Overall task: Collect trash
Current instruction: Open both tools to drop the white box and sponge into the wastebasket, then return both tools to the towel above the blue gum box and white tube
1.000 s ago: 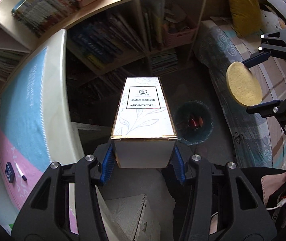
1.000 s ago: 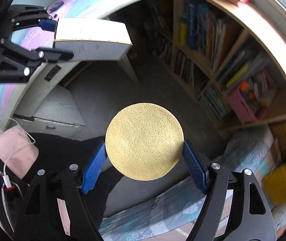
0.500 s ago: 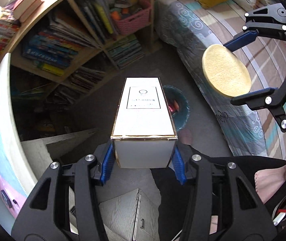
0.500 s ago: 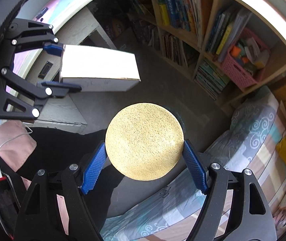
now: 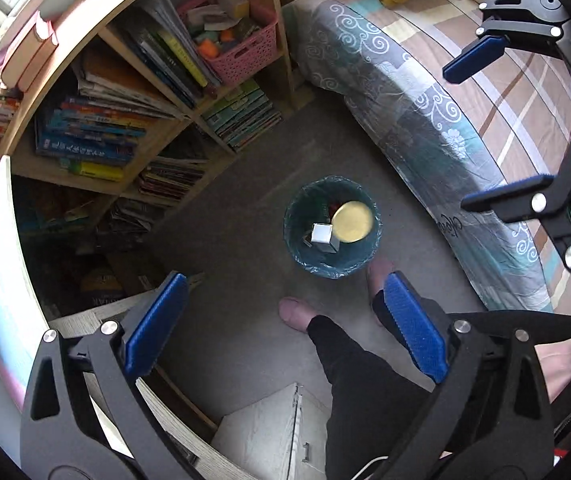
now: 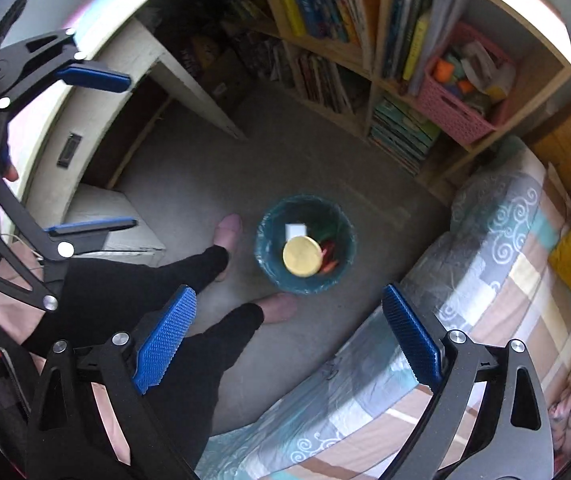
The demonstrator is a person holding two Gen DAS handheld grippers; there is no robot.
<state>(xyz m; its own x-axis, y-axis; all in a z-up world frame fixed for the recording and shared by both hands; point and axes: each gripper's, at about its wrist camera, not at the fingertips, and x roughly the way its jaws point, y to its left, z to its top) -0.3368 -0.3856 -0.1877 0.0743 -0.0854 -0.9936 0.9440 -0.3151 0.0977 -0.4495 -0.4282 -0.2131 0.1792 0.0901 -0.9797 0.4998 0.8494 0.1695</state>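
Note:
A teal-lined trash bin [image 5: 297,256] stands on the grey floor below both grippers; it also shows in the right wrist view [image 6: 267,264]. Inside it lie a white box [image 5: 322,235] and a round yellow sponge disc [image 5: 352,221], also seen as the box [image 6: 295,231] and the disc [image 6: 302,256]. My left gripper [image 5: 281,326] is open and empty, high above the bin. My right gripper [image 6: 287,338] is open and empty too. Each gripper shows in the other's view: the right gripper [image 5: 497,128] at right and the left gripper [image 6: 93,148] at left.
A wooden bookshelf [image 5: 133,92] with books and a pink basket [image 5: 237,48] stands behind the bin. A bed with patterned cover [image 5: 465,120] is at right. The person's legs and feet [image 5: 297,316] are beside the bin. A desk [image 6: 97,92] is at left.
Both grippers opened. The white box fell from the left gripper and the yellow disc from the right gripper; both now lie in the bin.

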